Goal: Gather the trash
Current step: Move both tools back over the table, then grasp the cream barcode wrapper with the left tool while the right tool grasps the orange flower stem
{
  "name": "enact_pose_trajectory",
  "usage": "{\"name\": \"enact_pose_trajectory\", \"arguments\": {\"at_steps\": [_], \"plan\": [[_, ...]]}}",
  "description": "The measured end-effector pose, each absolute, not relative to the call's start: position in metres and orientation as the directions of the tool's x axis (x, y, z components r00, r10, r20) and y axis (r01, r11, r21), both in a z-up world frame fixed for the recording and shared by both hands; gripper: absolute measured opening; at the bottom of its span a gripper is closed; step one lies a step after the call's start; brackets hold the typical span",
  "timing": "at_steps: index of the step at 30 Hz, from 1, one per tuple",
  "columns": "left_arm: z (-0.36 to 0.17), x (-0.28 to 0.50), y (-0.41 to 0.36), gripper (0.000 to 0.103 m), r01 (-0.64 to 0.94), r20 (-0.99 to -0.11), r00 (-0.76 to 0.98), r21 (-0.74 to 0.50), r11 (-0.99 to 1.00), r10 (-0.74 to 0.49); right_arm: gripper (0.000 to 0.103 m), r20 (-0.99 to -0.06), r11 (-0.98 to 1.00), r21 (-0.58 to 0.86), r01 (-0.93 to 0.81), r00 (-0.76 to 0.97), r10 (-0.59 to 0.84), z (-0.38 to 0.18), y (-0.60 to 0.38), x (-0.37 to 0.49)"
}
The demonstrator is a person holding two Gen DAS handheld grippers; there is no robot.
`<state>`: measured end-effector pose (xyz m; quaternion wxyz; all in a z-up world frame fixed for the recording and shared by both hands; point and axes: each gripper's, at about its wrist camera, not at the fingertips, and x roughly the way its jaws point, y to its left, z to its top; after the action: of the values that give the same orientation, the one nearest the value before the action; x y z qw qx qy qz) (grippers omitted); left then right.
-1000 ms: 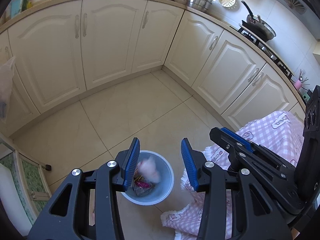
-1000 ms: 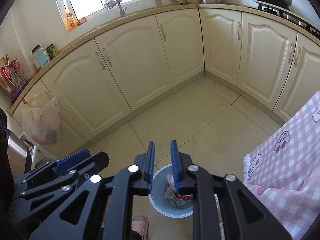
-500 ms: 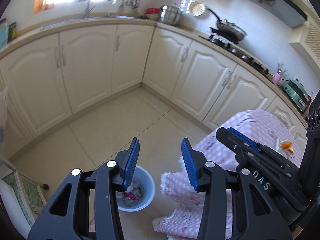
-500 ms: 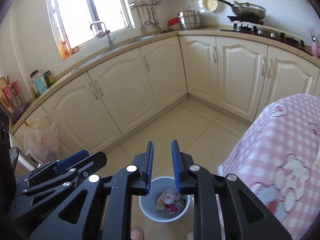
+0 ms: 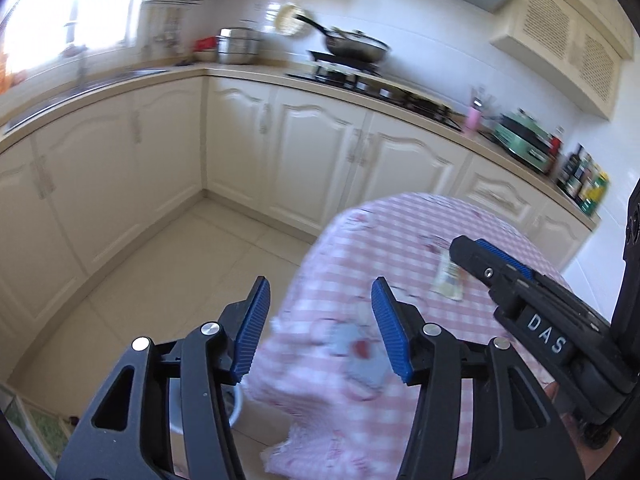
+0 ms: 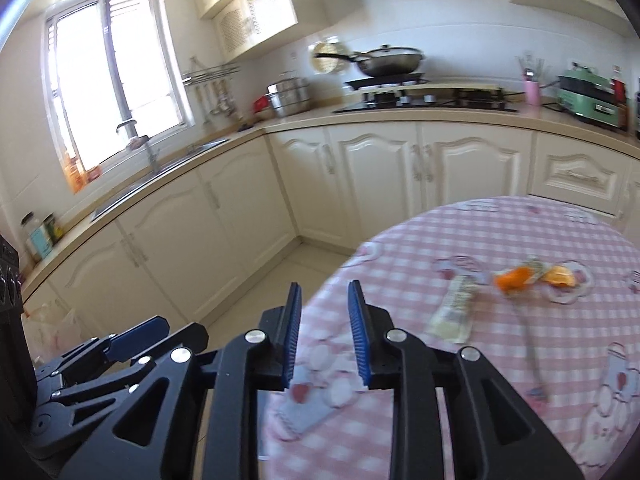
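On the pink checked tablecloth (image 6: pixel 500 232) lie a pale wrapper (image 6: pixel 452 312), two pieces of orange peel (image 6: pixel 512 280) and a thin stick (image 6: pixel 530 344). My right gripper (image 6: pixel 326 332) hangs over the table's near edge, its jaws opening with nothing between them. The left gripper (image 5: pixel 320 328) is also over that edge, jaws opening and empty. In the left wrist view the wrapper (image 5: pixel 448 280) shows just behind the right gripper's (image 5: pixel 492 264) tip. Only a sliver of the trash bin's rim (image 5: pixel 236 404) shows on the floor behind the left finger.
Cream cabinets run around the corner behind the table, with a sink under the window (image 6: pixel 116 80) and a wok (image 6: pixel 384 60) on the hob. A plastic bag (image 6: pixel 48 328) hangs at the far left. Tiled floor (image 5: pixel 160 272) lies between table and cabinets.
Both grippers have risen and swung from above the trash bin to the table. The bin has dropped almost out of sight. Both pairs of jaws stand wider.
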<state>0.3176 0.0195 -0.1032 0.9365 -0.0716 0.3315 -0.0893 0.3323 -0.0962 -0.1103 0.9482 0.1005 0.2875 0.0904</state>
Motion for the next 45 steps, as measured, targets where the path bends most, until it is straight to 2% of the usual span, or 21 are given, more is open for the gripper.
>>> {"name": "enact_pose_trajectory", "arguments": {"at_steps": [11, 15, 23, 24, 27, 28, 29, 39, 40, 41, 43, 45], "plan": [[-0.123, 0.347, -0.092, 0.051, 0.291, -0.665, 0.681, -0.141, 0.946, -0.308, 0.026, -0.581, 0.957, 0.268, 0.116, 0.811, 0.065, -0.143, -0.22, 0.321], [-0.133, 0.36, -0.116, 0.053, 0.326, -0.686, 0.653, -0.13, 0.936, -0.322, 0.027, -0.596, 0.948, 0.28, 0.149, 0.801, 0.05, -0.153, -0.24, 0.325], [-0.159, 0.398, -0.146, 0.054, 0.347, -0.735, 0.598, -0.121, 0.93, -0.319, 0.038, -0.64, 0.945, 0.284, 0.161, 0.766, 0.062, -0.174, -0.255, 0.347], [-0.164, 0.403, -0.148, 0.052, 0.35, -0.745, 0.586, -0.123, 0.929, -0.319, 0.038, -0.645, 0.946, 0.281, 0.16, 0.761, 0.063, -0.175, -0.254, 0.35], [-0.173, 0.409, -0.152, 0.03, 0.363, -0.763, 0.562, -0.119, 0.924, -0.32, 0.04, -0.662, 0.951, 0.269, 0.155, 0.746, 0.065, -0.177, -0.25, 0.36], [-0.173, 0.41, -0.152, 0.029, 0.365, -0.759, 0.56, -0.134, 0.921, -0.332, 0.041, -0.67, 0.953, 0.261, 0.152, 0.74, 0.066, -0.179, -0.248, 0.364], [-0.172, 0.41, -0.15, 0.02, 0.368, -0.754, 0.56, -0.144, 0.919, -0.343, 0.041, -0.674, 0.955, 0.257, 0.148, 0.735, 0.068, -0.18, -0.247, 0.367], [-0.158, 0.398, -0.116, 0.017, 0.353, -0.717, 0.592, -0.18, 0.918, -0.368, 0.04, -0.747, 0.98, 0.167, 0.103, 0.662, 0.058, -0.192, -0.213, 0.396], [-0.156, 0.397, -0.113, 0.017, 0.352, -0.714, 0.595, -0.181, 0.918, -0.369, 0.036, -0.752, 0.982, 0.158, 0.1, 0.657, 0.054, -0.194, -0.21, 0.398], [-0.154, 0.394, -0.109, 0.017, 0.349, -0.71, 0.6, -0.183, 0.919, -0.369, 0.02, -0.755, 0.984, 0.148, 0.098, 0.654, 0.048, -0.194, -0.207, 0.399], [-0.149, 0.391, -0.1, 0.015, 0.344, -0.702, 0.606, -0.193, 0.919, -0.374, 0.004, -0.754, 0.986, 0.137, 0.1, 0.655, 0.039, -0.194, -0.205, 0.398], [-0.146, 0.387, -0.091, 0.0, 0.341, -0.696, 0.607, -0.208, 0.917, -0.384, 0.004, -0.746, 0.985, 0.137, 0.107, 0.665, 0.032, -0.191, -0.202, 0.393]]}}
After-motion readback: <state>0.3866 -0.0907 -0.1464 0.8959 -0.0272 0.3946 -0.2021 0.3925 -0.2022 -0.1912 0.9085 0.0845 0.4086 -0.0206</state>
